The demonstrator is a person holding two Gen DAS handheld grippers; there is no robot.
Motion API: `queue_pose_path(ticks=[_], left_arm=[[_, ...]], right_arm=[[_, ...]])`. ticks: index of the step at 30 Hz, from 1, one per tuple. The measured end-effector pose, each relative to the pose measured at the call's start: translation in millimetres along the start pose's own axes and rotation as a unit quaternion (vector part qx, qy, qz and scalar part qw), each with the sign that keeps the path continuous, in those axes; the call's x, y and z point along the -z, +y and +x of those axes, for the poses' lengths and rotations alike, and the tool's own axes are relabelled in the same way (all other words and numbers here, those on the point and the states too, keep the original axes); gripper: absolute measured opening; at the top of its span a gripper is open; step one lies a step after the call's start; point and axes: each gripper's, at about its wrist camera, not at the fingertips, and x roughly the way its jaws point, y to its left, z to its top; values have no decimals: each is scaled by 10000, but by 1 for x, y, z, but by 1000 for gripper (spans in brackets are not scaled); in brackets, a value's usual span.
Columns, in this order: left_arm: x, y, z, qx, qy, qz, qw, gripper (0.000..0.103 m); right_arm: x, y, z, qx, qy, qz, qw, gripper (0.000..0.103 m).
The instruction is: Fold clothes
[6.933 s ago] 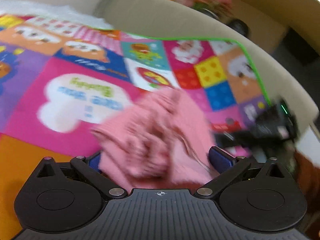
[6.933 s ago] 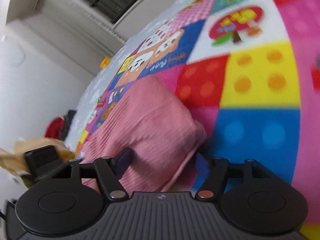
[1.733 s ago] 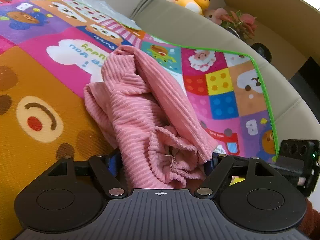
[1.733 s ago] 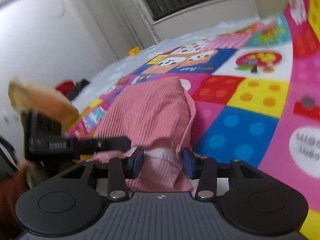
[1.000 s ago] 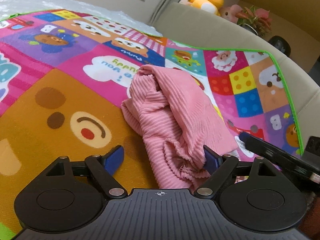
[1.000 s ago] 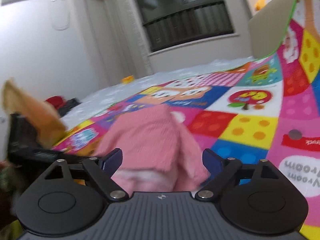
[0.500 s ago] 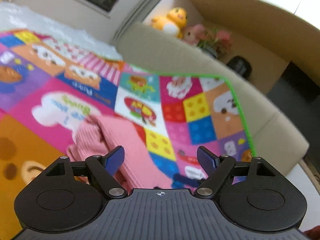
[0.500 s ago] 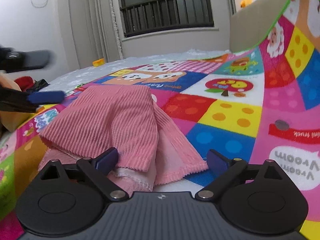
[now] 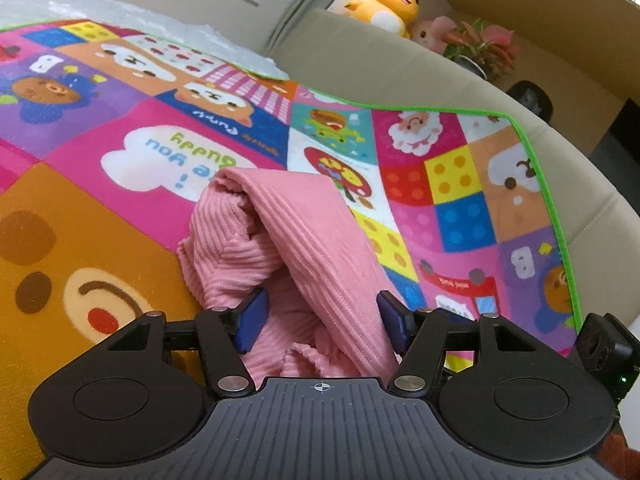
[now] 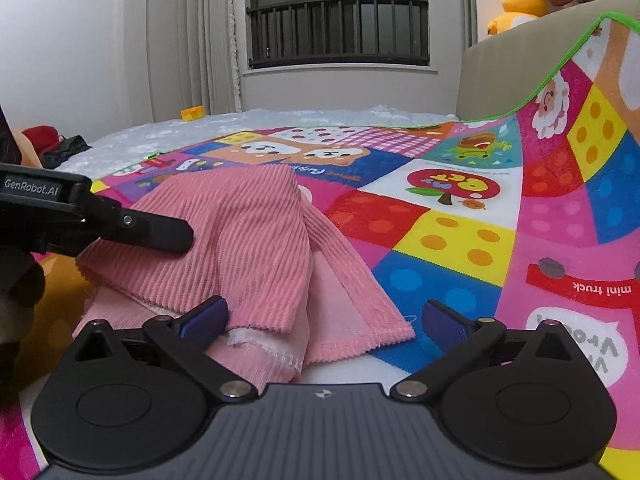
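On mat, both jaws reopened around garment.

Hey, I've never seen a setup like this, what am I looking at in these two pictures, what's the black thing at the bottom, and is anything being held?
These are two handheld grippers, one in each of a person's hands, each with a camera looking forward along its two blue-tipped fingers. The black shape at the bottom of each picture is the gripper's own body. One picture comes from the left gripper, the other from the right gripper. A pink ribbed garment, partly folded and bunched, lies on a colourful play mat. Nothing is firmly held: both grippers are open, the left one's fingers on either side of a fold of the cloth, the right one at the garment's near edge. The black bar at the right picture's left side is the left gripper seen from outside.
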Motion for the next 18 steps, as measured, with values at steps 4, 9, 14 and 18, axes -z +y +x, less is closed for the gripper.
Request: queue_pose_path(ticks=[4,9,14,18], left_arm=[[0,1,0,27,-4,-29,10000,65],[0,-6,-8,-69,-59,34,10000,67],[12,-10,-42,-434,-418,-32,9982,82],[22,6,-43,-511,-255,-412,9975,73]], right_arm=[[0,-11,5,-237,128,320,9991,103],[3,-12,6,-221,118,414,9988,103],[4,-8,-7,-24,-231,307,9993,103],[-8,-7,-28,-47,-684,201,9974,103]])
